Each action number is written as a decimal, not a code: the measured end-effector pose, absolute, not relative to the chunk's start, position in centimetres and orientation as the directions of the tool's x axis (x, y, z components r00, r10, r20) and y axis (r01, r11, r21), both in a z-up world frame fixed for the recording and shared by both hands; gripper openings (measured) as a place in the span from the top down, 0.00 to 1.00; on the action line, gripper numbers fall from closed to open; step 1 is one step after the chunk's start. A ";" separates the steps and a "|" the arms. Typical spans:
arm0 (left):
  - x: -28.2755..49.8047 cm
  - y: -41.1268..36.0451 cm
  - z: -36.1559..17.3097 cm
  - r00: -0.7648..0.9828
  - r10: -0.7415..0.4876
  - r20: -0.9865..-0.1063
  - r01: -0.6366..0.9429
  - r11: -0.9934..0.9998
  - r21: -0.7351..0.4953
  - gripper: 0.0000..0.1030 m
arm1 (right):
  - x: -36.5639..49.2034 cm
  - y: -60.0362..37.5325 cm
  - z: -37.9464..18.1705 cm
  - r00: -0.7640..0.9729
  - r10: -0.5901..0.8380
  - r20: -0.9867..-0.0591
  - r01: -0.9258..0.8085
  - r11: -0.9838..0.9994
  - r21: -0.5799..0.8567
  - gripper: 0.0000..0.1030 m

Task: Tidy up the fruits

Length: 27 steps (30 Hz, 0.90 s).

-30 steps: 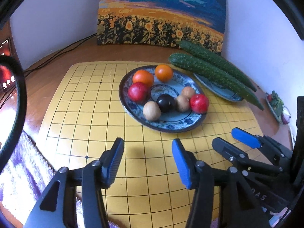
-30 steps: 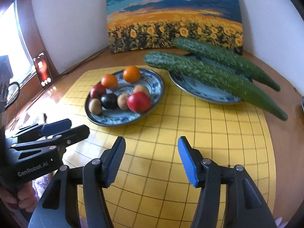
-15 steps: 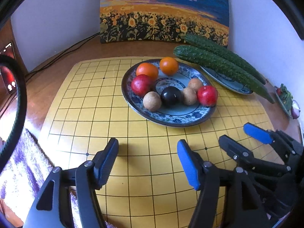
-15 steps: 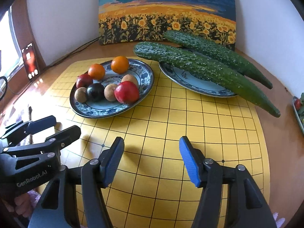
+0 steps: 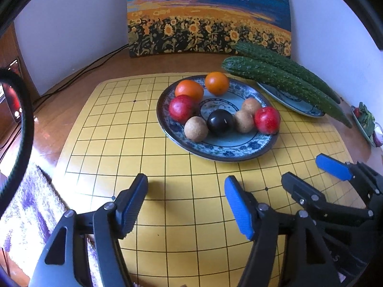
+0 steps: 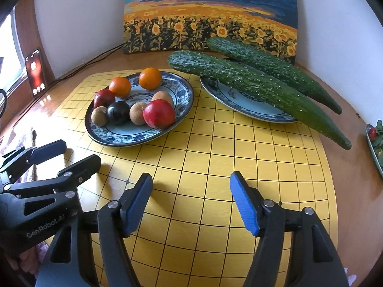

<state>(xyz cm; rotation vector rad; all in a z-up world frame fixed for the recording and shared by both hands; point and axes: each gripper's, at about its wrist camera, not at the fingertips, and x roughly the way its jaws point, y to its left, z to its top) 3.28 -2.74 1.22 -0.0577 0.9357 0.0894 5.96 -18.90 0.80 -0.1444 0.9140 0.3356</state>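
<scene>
A blue-patterned plate [image 5: 227,151] [image 6: 182,88] on the yellow grid board holds several fruits: two oranges [image 5: 216,83] [image 6: 150,78], two red apples [image 5: 267,120] [image 6: 158,113], a dark plum [image 5: 220,122] [image 6: 117,112] and brown round fruits [image 5: 195,128]. Two long cucumbers [image 5: 282,83] [image 6: 258,88] lie across a second plate [image 6: 239,107] to the right. My left gripper [image 5: 185,201] is open and empty above the board's near part. My right gripper [image 6: 191,196] is open and empty beside it, also seen in the left wrist view [image 5: 308,174].
A sunflower painting [image 5: 208,16] leans on the back wall. Cables [image 5: 79,74] run along the wooden table at left, by a lit phone [image 6: 35,71]. A dish of greens [image 6: 377,141] sits at the far right edge. A purple fluffy cloth [image 5: 28,205] lies near left.
Both grippers have moved forward and a little higher over the board, so the plates appear closer. Both stay open and empty.
</scene>
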 end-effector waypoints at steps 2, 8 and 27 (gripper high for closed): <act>3.3 -2.7 1.2 0.591 0.052 -0.805 -0.102 0.995 -0.011 0.32 | 6.0 -19.0 0.8 0.563 0.223 -0.796 -0.344 0.939 0.020 0.32; 3.1 -2.8 1.2 0.594 0.054 -0.802 -0.104 0.994 -0.010 0.32 | 6.0 -19.0 0.8 0.563 0.224 -0.796 -0.345 0.938 0.020 0.32; 3.1 -2.7 1.3 0.595 0.054 -0.802 -0.104 0.995 -0.010 0.32 | 6.0 -19.0 0.8 0.563 0.224 -0.796 -0.345 0.938 0.020 0.31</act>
